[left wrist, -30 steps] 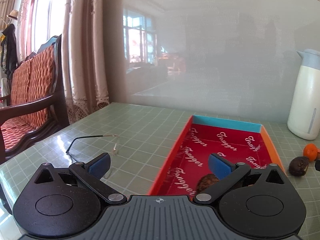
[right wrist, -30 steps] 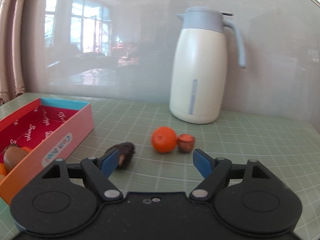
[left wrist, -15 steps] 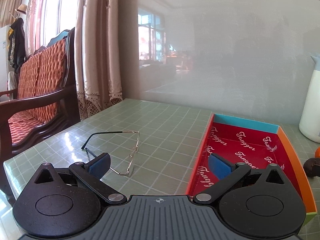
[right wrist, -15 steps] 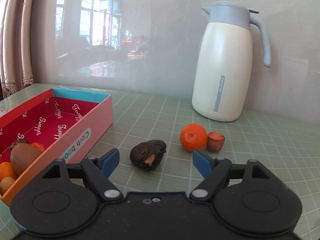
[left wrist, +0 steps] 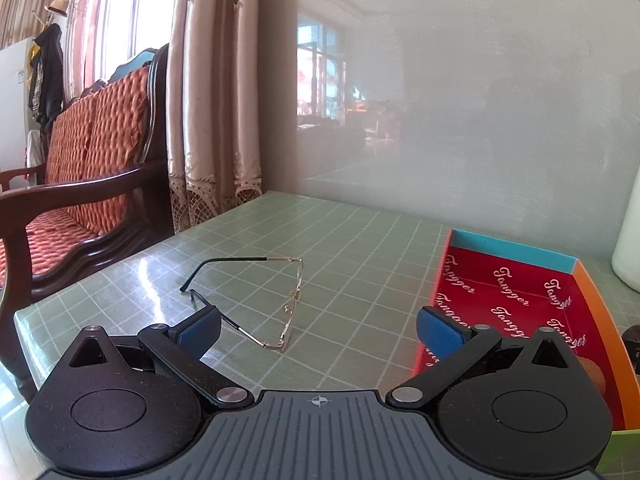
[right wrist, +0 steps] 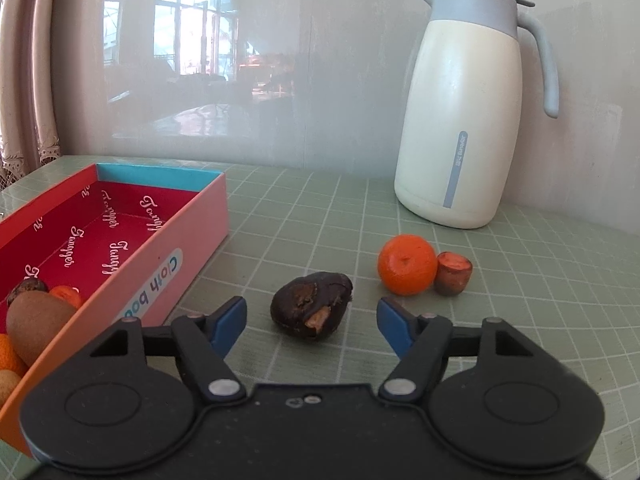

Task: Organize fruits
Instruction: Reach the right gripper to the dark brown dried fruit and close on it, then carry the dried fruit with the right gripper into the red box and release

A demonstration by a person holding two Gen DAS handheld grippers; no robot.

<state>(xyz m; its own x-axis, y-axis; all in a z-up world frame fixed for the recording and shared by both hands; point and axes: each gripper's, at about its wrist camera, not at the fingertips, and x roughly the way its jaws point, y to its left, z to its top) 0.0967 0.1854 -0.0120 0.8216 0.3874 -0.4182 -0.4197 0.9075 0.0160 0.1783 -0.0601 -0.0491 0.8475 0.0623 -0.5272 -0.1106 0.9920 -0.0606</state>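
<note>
In the right wrist view a dark brown shrivelled fruit (right wrist: 311,305) lies on the green mat, just ahead of my open, empty right gripper (right wrist: 310,320) and centred between its jaws. An orange mandarin (right wrist: 407,264) and a small brown fruit with a reddish top (right wrist: 453,273) touch each other further right. The red-lined box (right wrist: 176,236) at left holds a kiwi (right wrist: 36,322), mandarins and other fruit at its near end. In the left wrist view my left gripper (left wrist: 318,330) is open and empty, with the same box (left wrist: 516,292) to its right.
A white thermos jug with a grey-blue lid (right wrist: 468,120) stands at the back right against the wall. Thin-framed glasses (left wrist: 256,300) lie on the mat ahead of the left gripper. A wooden chair with orange cushions (left wrist: 80,184) stands beyond the table's left edge.
The left gripper has swung left, so the box slid right and the glasses came to the centre. The right gripper has shifted so the dark fruit sits between its jaws.
</note>
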